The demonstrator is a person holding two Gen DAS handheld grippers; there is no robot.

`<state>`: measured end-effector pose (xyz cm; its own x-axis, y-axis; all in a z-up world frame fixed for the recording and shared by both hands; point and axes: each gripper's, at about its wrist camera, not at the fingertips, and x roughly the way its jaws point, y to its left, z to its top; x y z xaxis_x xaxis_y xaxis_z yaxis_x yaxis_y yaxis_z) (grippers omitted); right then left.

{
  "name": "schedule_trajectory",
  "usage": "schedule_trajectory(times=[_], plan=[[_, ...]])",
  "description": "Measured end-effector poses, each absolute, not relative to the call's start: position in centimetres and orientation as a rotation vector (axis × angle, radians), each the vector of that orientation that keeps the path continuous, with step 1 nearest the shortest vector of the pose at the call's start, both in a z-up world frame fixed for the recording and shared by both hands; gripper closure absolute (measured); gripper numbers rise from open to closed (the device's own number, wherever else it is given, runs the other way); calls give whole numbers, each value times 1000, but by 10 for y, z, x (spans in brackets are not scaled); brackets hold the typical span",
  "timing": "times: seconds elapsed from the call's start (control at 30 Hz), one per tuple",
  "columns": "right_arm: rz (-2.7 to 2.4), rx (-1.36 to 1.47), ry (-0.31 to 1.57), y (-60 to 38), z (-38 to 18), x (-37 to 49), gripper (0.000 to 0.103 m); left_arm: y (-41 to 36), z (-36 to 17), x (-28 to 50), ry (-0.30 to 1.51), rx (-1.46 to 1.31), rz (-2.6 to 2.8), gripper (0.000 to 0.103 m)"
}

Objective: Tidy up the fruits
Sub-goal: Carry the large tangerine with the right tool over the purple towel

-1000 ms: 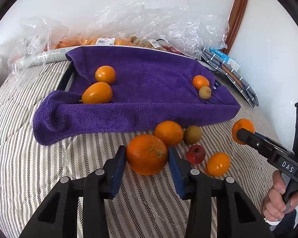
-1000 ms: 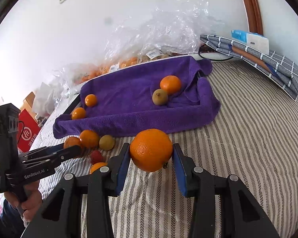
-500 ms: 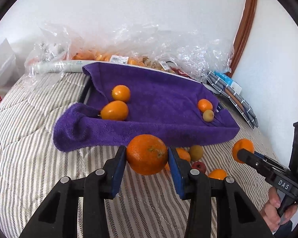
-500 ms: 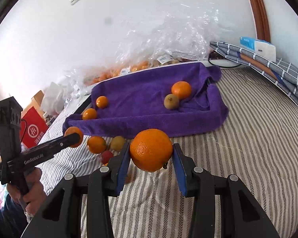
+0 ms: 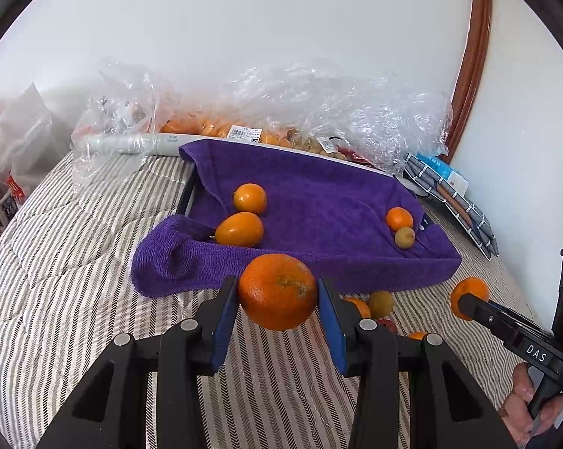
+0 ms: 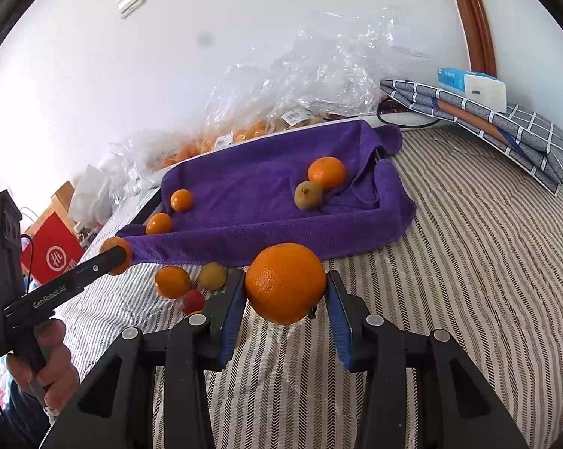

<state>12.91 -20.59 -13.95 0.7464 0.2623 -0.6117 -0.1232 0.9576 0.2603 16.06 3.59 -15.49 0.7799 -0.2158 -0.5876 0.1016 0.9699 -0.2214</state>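
**Oranges clamped in both grippers, short of the towel**

Pads of left gripper (image 5: 277,292) press both sides of an orange (image 5: 277,292), jaws partly closed on it, fruit clear of the bed (image 5: 57,280). Its navel scar faces up and toward the camera. Right gripper (image 6: 285,284) has the same grip on a second orange (image 6: 285,284), stem end pointing down and right.

Both oranges sit just in front of the near rim of the purple towel (image 5: 319,202), not over it. That raised, folded rim stands between each orange and the towel's hollow.

On the towel, from the left view: two orange fruits (image 5: 244,213) at the left end, touching or nearly so; the nearer one is oval, long axis lying roughly across the frame. At the right end, a small orange (image 5: 399,219) touches a brownish fruit (image 5: 405,237).

Loose fruit on the bed between the grippers: an orange one (image 6: 172,281), a yellow-green one (image 6: 212,276), a small red one (image 6: 193,301).

Behind the towel: plastic bags (image 5: 319,112) of fruit against the wall. Far right: folded checked cloth (image 6: 487,123) with a tissue pack (image 6: 472,88) on top.

Both grippers tilt downward. A hand (image 6: 53,370) grips the left handle; another hand (image 5: 525,408) grips the right.
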Motion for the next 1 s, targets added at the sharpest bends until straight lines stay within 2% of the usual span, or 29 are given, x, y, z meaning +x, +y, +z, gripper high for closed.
schedule_trajectory(times=[0.27, 0.57, 1.0], plan=[[232, 185, 669, -194, -124, 129, 61, 38, -138, 164, 643, -157, -158, 63], [208, 194, 580, -198, -96, 175, 61, 42, -100, 214, 581, -177, -147, 63], [199, 238, 571, -204, -117, 214, 61, 40, -147, 257, 678, -227, -139, 63]])
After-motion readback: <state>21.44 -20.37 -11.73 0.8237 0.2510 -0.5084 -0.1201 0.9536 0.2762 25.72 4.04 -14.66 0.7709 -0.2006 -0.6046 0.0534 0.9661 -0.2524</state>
